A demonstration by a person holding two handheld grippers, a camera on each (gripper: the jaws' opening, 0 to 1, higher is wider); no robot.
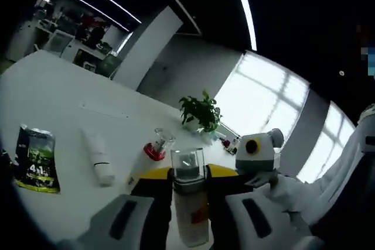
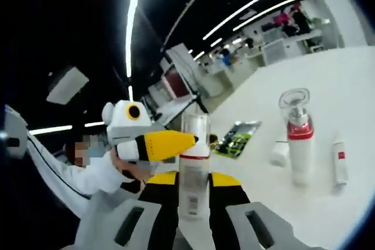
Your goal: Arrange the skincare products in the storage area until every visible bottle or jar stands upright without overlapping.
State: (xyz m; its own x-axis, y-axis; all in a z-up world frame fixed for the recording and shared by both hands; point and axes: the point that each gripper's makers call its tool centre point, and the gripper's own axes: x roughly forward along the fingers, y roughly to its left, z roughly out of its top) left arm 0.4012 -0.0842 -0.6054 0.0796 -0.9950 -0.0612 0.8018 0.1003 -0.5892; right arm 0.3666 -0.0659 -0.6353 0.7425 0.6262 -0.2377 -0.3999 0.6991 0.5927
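Both the left tool and right tool are clamped on a clear-capped bottle, lifted clear of the white table, near the red-collared bottle, probably to steady it upright.

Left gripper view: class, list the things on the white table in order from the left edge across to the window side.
Dark green packet → white tube lying flat → red-collared bottle → clear-capped bottle in the hand-held gripper → potted plant.

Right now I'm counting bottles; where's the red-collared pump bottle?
In the right gripper view, the red-collared pump bottle stands upright on the white table, right of centre, between a small white jar and a slim white tube.
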